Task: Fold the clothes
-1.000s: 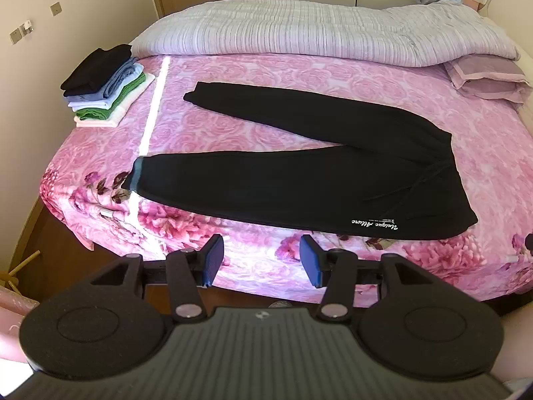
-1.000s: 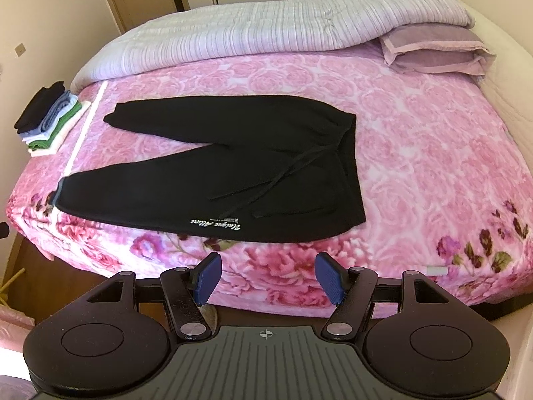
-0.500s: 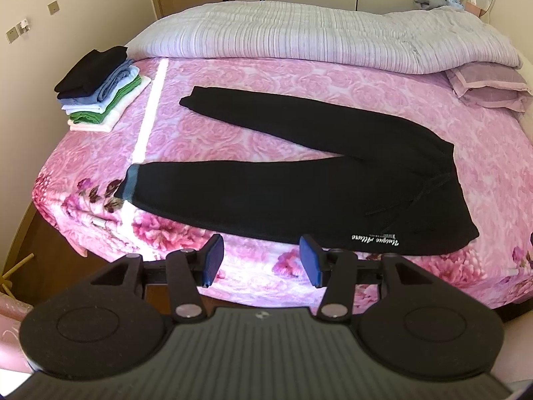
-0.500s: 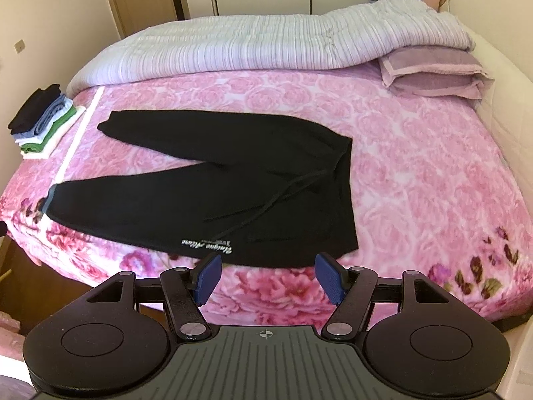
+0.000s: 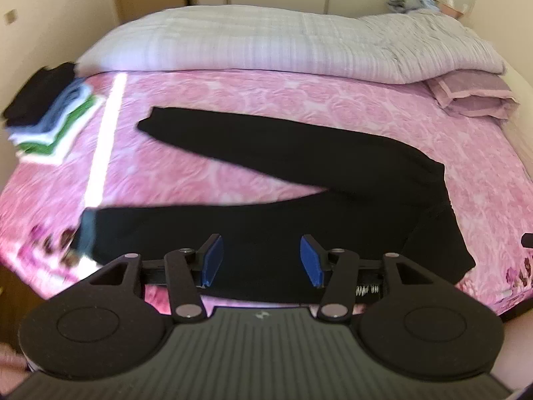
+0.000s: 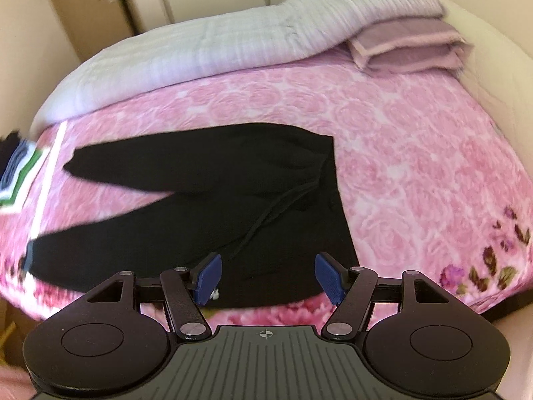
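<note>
Wide bed under a pink rose-patterned cover (image 5: pixel 299 96), filling most of both views. Along the far edge, a rolled pale lilac striped quilt (image 5: pixel 266 43) running left to right. At the far right corner, a flat mauve pillow (image 5: pixel 473 96), partly tucked under the quilt's end. Spread flat near the front edge of the bed, black jogger trousers with a drawstring (image 6: pixel 216 206): waistband to the right, both legs stretching left, the far leg angled away from the near one so a wedge of pink cover shows between them. Drawstring cord lying loose across the waist area in the right wrist view. Far left on the cover, a small stack of folded clothes, black on top, then blue, white and green (image 5: pixel 46 113), well apart from the trousers, with a bright stripe of sunlight between. Lowest in the frames, the left gripper (image 5: pixel 260 265) with blue pads spread wide and holding nothing, hovering over the near trouser leg. Likewise the right gripper (image 6: pixel 266 278), pads apart and empty, above the near waist corner.
</note>
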Demonstrator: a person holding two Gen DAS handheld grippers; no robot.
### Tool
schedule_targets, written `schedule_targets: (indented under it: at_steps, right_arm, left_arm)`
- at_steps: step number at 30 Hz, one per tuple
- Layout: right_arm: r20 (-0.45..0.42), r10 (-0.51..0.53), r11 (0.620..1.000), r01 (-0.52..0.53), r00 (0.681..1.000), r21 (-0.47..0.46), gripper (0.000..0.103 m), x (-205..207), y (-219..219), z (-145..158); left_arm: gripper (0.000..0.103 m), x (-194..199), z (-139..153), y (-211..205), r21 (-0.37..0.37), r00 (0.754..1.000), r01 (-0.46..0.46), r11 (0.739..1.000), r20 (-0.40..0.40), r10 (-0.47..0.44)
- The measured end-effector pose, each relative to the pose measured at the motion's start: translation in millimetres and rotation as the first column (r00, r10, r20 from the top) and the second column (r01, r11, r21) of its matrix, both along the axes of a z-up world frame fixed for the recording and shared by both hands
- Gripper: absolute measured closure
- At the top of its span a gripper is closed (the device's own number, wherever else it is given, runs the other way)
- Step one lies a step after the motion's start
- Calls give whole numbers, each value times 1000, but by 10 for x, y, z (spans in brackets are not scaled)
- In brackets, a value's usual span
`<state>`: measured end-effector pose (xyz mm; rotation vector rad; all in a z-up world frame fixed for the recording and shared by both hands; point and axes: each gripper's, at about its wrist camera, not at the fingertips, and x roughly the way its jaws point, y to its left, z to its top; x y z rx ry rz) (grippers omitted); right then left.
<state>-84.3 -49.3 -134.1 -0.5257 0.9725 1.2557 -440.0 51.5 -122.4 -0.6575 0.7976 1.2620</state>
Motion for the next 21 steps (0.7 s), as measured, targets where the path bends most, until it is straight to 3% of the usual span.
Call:
schedule_targets:
  at_steps: [9, 11, 12, 13, 21]
  right_arm:
    - [-108, -180, 984, 179, 978, -13, 38, 370, 780, -359]
    - [-137, -200, 980, 201, 970, -4, 51, 449, 938, -499]
    - [-151, -207, 978, 209, 967, -2, 62, 489, 1014, -579]
    - [-170, -216, 976, 218, 962, -10, 66, 554, 1105, -682]
    - [-295, -237, 970, 240, 926, -26, 66, 1193, 1711, -1464]
  left_arm:
    - [56, 346, -499, 1353, -42, 986, 155, 987, 61, -152]
    - [56, 426, -650, 1595, -49, 981, 181, 982, 75, -177]
    - [56, 466, -725, 1717, -52, 979, 194, 980, 81, -189]
    - [56, 506, -800, 1838, -55, 976, 207, 977, 88, -201]
    - [56, 800, -1433, 2708, -85, 951, 290, 953, 140, -277]
